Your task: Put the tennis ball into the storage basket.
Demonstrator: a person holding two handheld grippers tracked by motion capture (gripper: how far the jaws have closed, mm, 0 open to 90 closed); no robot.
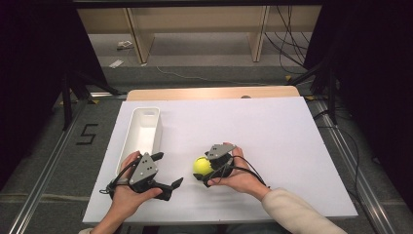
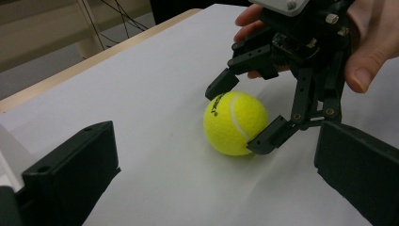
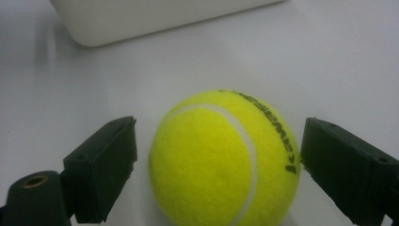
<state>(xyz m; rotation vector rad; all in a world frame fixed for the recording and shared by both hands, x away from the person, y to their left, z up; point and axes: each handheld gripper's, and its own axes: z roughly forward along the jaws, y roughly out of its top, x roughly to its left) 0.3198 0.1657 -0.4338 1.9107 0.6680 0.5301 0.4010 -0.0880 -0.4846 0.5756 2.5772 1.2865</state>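
A yellow tennis ball [image 1: 200,165] rests on the white tabletop [image 1: 258,131], near the front and middle. My right gripper [image 1: 203,169] reaches in from the ball's right and is open. Its two black jaws stand on either side of the ball [image 3: 221,165]; a gap shows at the left jaw, and the right jaw is very close. In the left gripper view the same ball [image 2: 231,123] sits between the right gripper's fingertips [image 2: 263,139]. My left gripper [image 1: 166,171] rests to the ball's left, open and holding nothing, pointing towards it.
A long white bin [image 1: 146,110] lies along the table's left side, just beyond my left hand; its wall [image 3: 141,19] shows in the right gripper view. Bare tabletop stretches behind and to the right of the ball. Wooden shelving and cables lie past the far edge.
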